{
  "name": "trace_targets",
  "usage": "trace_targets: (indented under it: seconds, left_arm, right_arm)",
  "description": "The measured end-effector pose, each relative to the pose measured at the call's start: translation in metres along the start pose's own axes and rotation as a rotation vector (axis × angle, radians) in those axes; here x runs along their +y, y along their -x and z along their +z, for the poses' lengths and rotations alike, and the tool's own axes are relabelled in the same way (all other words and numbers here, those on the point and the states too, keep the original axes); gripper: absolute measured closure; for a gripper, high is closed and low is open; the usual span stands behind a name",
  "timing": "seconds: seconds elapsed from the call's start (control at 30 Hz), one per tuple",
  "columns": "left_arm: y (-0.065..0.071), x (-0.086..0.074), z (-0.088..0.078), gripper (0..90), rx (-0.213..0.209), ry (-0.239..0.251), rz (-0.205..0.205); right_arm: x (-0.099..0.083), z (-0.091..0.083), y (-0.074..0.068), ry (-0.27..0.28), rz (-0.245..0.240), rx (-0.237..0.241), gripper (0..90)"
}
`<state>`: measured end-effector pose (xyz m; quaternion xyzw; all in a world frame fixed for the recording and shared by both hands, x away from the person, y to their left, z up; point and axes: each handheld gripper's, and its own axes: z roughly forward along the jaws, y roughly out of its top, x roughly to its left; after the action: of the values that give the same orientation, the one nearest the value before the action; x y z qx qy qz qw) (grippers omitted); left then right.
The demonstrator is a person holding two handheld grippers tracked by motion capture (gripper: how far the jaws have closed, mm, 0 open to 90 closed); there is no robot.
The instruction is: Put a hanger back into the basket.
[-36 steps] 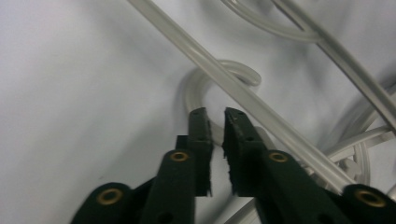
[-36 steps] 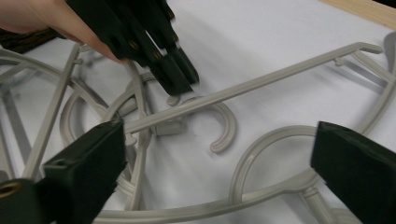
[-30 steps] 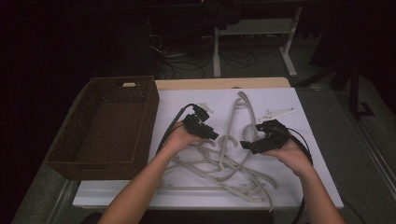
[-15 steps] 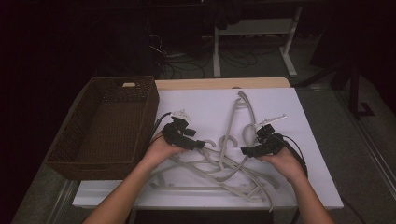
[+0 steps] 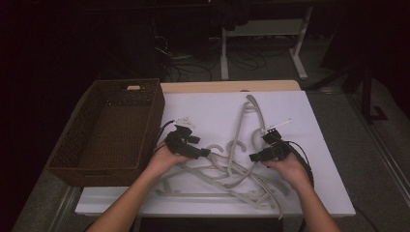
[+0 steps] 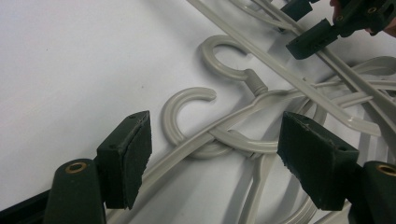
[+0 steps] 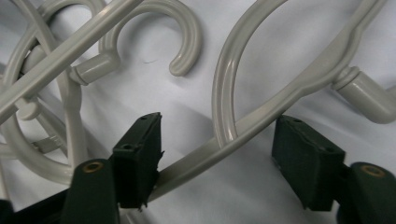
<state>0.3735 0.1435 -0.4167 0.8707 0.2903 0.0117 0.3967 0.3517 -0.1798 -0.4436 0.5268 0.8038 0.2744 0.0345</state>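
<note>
Both hands have drawn back toward the person's edge of the table since the earlier frames, and the left one has slid toward the basket side. The left gripper has just been widening its jaws; in the left gripper view they stand apart over the tangle with a grey bar running between them, neither pad pressing on it. The right gripper has just been narrowing its jaws; in the right gripper view a hanger arm passes between them and touches the inner edge of one pad, while the other pad stands clear, so nothing is clamped.

The pile of grey plastic hangers lies tangled on the near middle of the table, hooks and arms crossing one another; one hanger reaches away toward the far edge. No brand, label or writing can be read on the hangers or the grippers.

A brown wicker basket stands just beside the pile, at the table's left end. The table is covered in white, with a strip of bare wood along its far edge. Beyond it the room is dark, with cables on the floor and a white desk frame.
</note>
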Motion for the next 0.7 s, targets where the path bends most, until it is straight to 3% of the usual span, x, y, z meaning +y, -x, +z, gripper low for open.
trace_targets:
  seconds: [0.27,0.5,0.7]
  left_arm:
    - [-0.002,-0.002,0.000,26.3,0.009,-0.003,-0.008]
    - [-0.003,-0.003,0.000,26.3,0.010,-0.007,-0.006]
    - [-0.003,-0.003,-0.001,26.3,0.015,-0.005,-0.004]
  right_arm:
    - [0.004,0.003,0.002,-0.007,0.010,0.002,41.2]
    - [0.010,-0.001,0.012,0.020,0.029,-0.023,52.7]
    - [0.014,-0.003,0.019,0.035,0.029,-0.049,57.0]
